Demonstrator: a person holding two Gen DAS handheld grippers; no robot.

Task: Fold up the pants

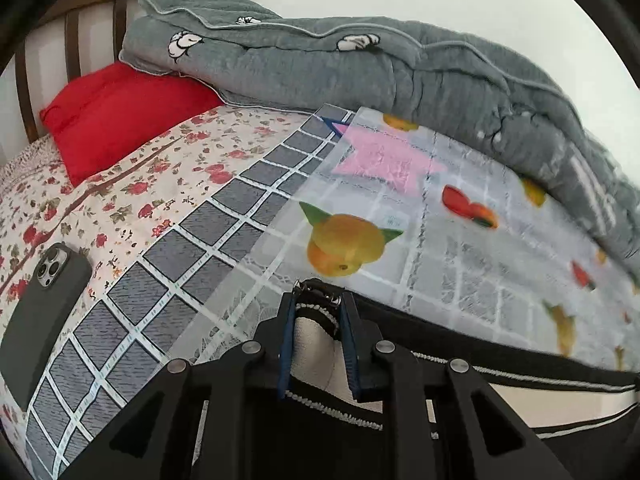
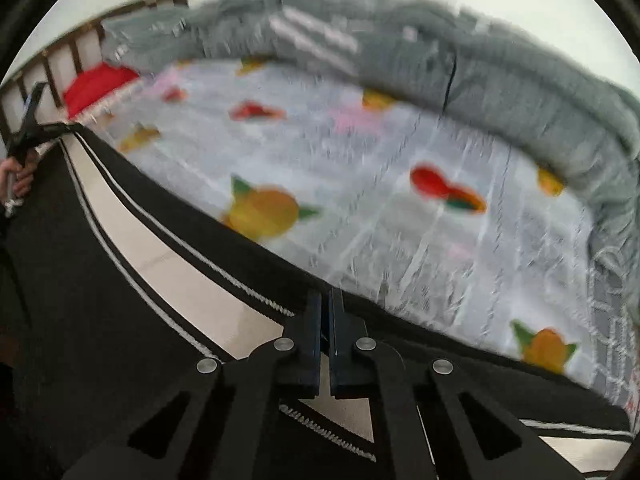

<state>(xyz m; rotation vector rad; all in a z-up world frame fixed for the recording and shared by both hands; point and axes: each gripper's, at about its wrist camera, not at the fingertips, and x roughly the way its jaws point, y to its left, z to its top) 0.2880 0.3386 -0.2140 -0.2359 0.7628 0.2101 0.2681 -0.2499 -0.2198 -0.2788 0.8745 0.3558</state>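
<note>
Black pants [image 2: 100, 280] with a cream side stripe edged in white lie across the near side of the bed, over a fruit-print sheet [image 2: 360, 184]. My right gripper [image 2: 325, 294] is shut, its tips pinching the far black edge of the pants. In the left wrist view my left gripper [image 1: 318, 300] is shut on a bunched black-and-white end of the pants [image 1: 480, 356], and cloth fills the gap between its blue pads. The left gripper [image 2: 30, 120] also shows at the far left of the right wrist view, with a hand [image 2: 18, 176] behind it.
A dark phone [image 1: 44, 312] lies camera up on the floral bedsheet at the left. A red pillow [image 1: 120, 116] rests by the wooden headboard [image 1: 72, 28]. A rolled grey quilt [image 1: 360, 68] runs along the far side. A grey checked cloth [image 1: 200, 248] borders the fruit-print sheet.
</note>
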